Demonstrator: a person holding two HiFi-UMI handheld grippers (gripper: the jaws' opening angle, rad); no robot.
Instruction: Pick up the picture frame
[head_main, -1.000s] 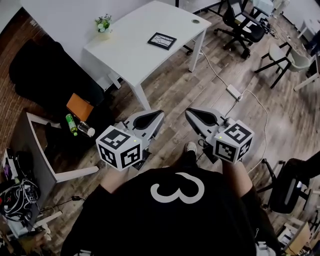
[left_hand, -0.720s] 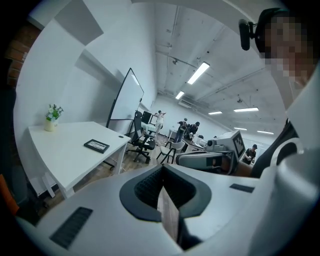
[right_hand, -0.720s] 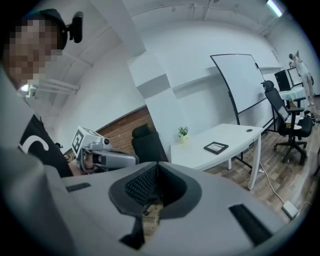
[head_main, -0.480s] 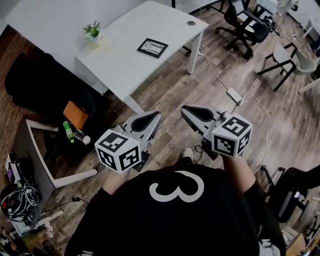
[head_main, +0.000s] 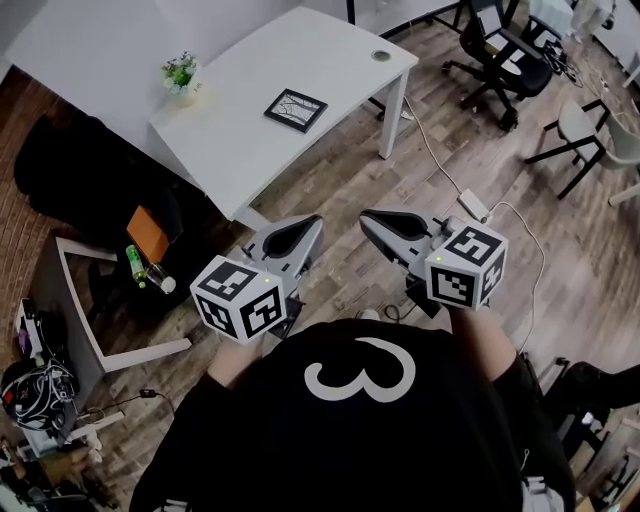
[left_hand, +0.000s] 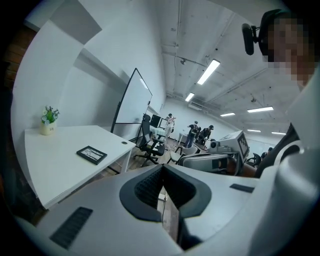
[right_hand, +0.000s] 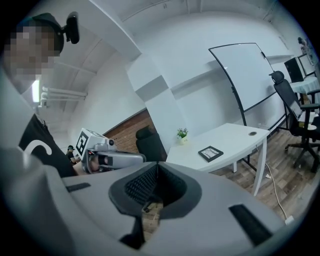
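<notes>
White counter (head_main: 240, 140) carries the frame (head_main: 295, 109), which lies flat near the middle of the top with its dark border showing. A small potted plant (head_main: 180, 74) stands well apart from it, at the far corner. Nothing touches the frame, and nothing else lies near it.

The person stands on the wooden floor (head_main: 350, 180), off the counter's near edge. Both grippers are held out in front of the body and aimed roughly toward the counter. The left gripper (head_main: 300, 232) has its jaws pressed together with nothing between them. The right gripper (head_main: 385, 225) is likewise closed and empty. In each gripper view the frame shows ahead, beyond the jaws and well out of reach.

By my reading the task has hardly begun. The frame is untouched and still down, and no grasp is set up. The whole approach is left: getting close to the counter, parting the jaws of one gripper, taking the frame and raising it. Because it lies flat, the jaws will probably need to catch an edge, which looks like the fiddly part.
</notes>
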